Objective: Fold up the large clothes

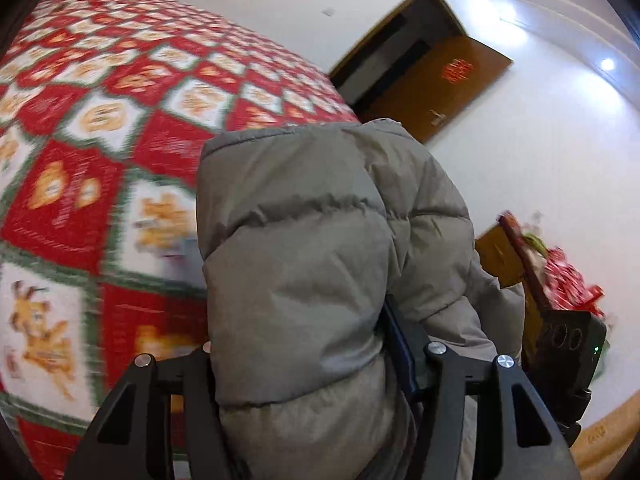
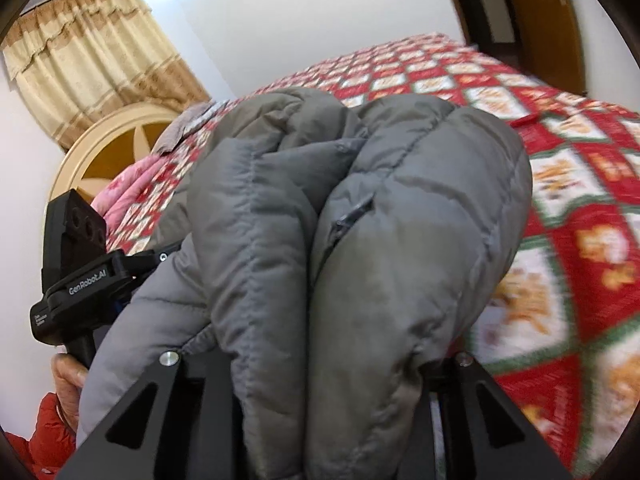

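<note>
A grey puffer jacket [image 1: 304, 220] is bunched up and lifted over a bed with a red, white and green patterned cover [image 1: 100, 120]. My left gripper [image 1: 304, 360] is shut on a thick fold of it; the padding bulges out between the jaws and hides the fingertips. In the right wrist view the jacket [image 2: 400, 220] shows two puffy folds and a zipped pocket, and my right gripper [image 2: 320, 360] is shut on them. The other gripper shows at the edge of each view: the right one [image 1: 568, 344] and the left one [image 2: 76, 264], held by a hand [image 2: 68, 376].
A brown door [image 1: 440, 84] stands open beyond the bed. A wooden bedside stand with red items [image 1: 560, 272] is at the right. The cream headboard [image 2: 112, 148], a pink quilt [image 2: 128, 188] and a beige curtain [image 2: 92, 48] lie at the bed's far end.
</note>
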The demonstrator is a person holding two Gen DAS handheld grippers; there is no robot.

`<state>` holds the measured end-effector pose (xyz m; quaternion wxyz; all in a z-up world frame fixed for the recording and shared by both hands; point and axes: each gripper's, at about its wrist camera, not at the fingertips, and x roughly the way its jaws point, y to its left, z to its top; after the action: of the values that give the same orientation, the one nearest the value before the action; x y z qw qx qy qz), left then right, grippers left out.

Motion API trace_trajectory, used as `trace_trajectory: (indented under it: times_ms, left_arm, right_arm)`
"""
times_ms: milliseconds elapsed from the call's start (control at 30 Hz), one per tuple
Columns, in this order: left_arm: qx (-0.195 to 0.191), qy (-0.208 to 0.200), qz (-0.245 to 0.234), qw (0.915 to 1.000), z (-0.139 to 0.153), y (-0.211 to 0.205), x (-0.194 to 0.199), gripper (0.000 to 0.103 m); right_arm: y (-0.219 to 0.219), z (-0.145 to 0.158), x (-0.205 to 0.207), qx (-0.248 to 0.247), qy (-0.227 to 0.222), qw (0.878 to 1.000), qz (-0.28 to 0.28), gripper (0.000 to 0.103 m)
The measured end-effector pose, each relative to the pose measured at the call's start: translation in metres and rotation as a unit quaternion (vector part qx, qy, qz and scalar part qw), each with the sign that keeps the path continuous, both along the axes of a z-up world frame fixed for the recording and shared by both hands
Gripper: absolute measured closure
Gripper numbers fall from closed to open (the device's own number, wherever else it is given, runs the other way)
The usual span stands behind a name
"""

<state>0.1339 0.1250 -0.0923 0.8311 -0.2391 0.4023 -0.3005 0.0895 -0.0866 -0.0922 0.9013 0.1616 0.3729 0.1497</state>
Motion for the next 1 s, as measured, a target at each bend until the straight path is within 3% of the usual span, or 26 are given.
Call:
trace_trajectory:
  times_ms: [200,367,633,767,1000]
  left_arm:
    - [-0.029,-0.029,-0.078,0.9961,0.040,-0.064,0.028,0.046]
    - [-0.028,-0.073,-0.110,0.9908,0.061,-0.121,0.061,0.046]
    - [0.037,-0.079,-0.100,0.9911,0.040,-0.169,0.130,0.046]
    - [0.092,-0.081,-0.088,0.9886,0.027,-0.194,0.152,0.046]
    - [0.144,-0.044,-0.064,0.9865,-0.008,-0.219,0.183,0.046]
  right_arm:
    - [-0.063,0.049,-0.024,-0.015,-0.053,0.996,-0.064,0.073]
    - [-0.118,0.073,-0.013,-0.042,-0.096,0.987,-0.119,0.073]
    - [-0.176,0.043,0.065,-0.042,-0.081,0.984,-0.152,0.073]
    - [-0.200,0.029,0.107,-0.058,-0.061,0.986,-0.144,0.073]
    - [-0.238,-0.010,0.149,-0.044,-0.016,0.988,-0.145,0.074]
